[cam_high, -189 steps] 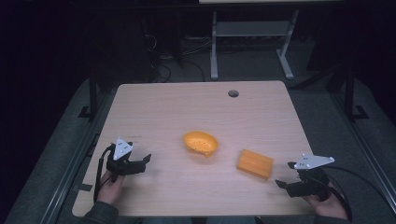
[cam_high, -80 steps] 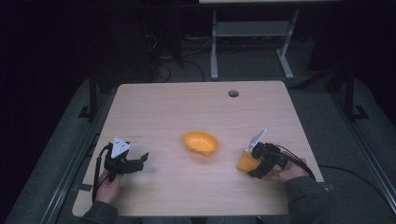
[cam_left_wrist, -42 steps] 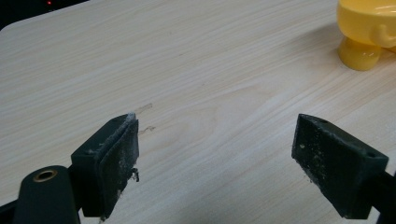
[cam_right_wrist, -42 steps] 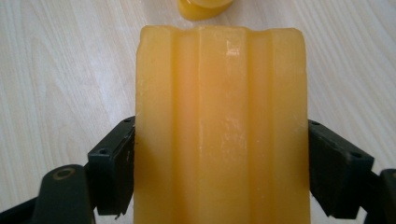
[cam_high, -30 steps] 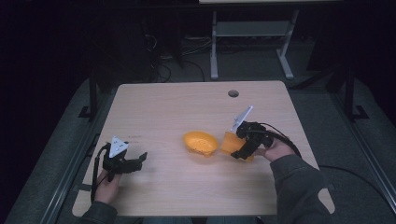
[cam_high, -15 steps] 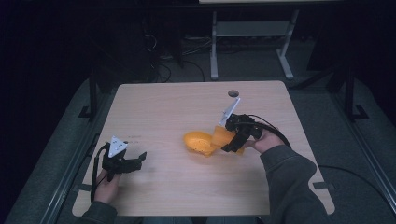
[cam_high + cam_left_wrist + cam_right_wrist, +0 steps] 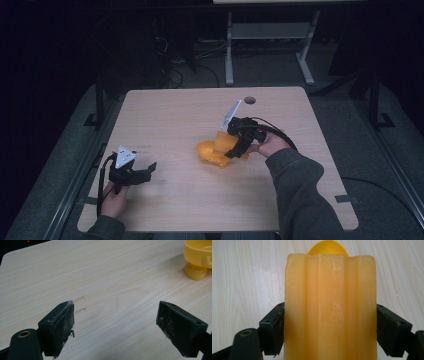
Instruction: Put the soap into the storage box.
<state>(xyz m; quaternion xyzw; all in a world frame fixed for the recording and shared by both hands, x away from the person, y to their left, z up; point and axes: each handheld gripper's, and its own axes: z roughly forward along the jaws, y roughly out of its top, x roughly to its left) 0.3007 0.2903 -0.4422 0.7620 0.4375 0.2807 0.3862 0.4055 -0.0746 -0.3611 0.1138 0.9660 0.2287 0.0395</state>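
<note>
An orange-yellow bowl (image 7: 207, 154) stands at the middle of the wooden table (image 7: 180, 115); in the left gripper view the bowl (image 7: 198, 257) shows at the top right on its round foot. My right gripper (image 7: 234, 149) is shut on a pale orange ribbed sponge block (image 7: 223, 142), held just over the bowl's right side. In the right gripper view the sponge (image 7: 330, 307) stands between both jaws, with the bowl's rim (image 7: 327, 247) behind its top. My left gripper (image 7: 145, 172) rests open near the table's front left, jaws wide apart over bare wood.
A round cable hole (image 7: 250, 100) is in the table's far right part. A metal table frame (image 7: 267, 40) stands on the dark floor beyond. Wood shows bare between the left gripper and the bowl.
The right gripper came in from the front right, shut on the sponge and carried it left to the bowl. The left gripper has stayed put.
</note>
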